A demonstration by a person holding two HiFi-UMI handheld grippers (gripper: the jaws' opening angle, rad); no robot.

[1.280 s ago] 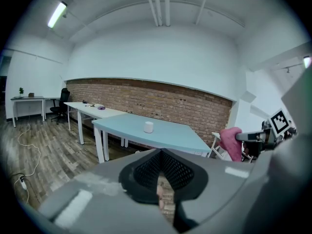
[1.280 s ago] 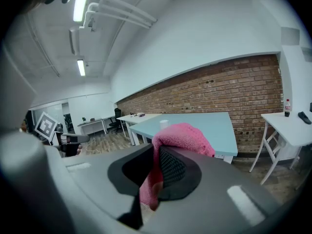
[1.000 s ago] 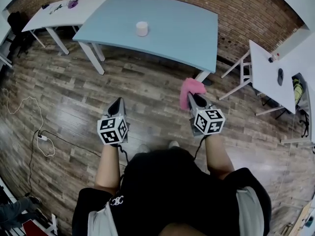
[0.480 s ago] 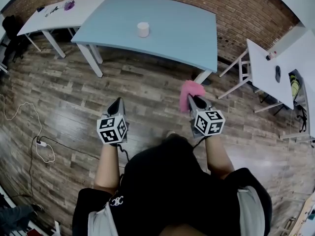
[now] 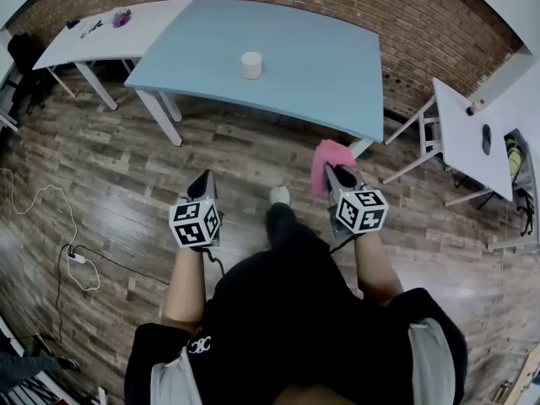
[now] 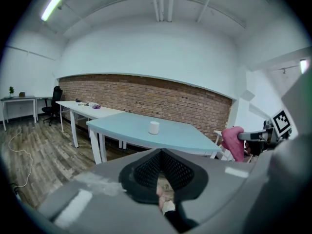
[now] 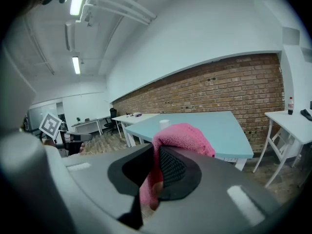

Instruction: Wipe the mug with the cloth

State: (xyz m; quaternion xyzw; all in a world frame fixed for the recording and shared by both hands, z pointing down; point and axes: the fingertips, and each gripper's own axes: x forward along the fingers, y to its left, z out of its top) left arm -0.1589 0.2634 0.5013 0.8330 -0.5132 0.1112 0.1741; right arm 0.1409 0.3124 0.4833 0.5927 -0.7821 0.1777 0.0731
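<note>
the right gripper (image 7: 155,172) has its jaws pinched on the pink cloth (image 7: 184,136), which bunches over the tips and hangs down between them. the left gripper (image 6: 162,174) has its jaws pressed together with nothing in them. both are held out side by side in front of the person, above the wooden floor (image 5: 118,175). the white mug (image 5: 251,64) stands upright well ahead, alone on the light blue table (image 5: 329,66) by the brick wall (image 5: 422,15).
</note>
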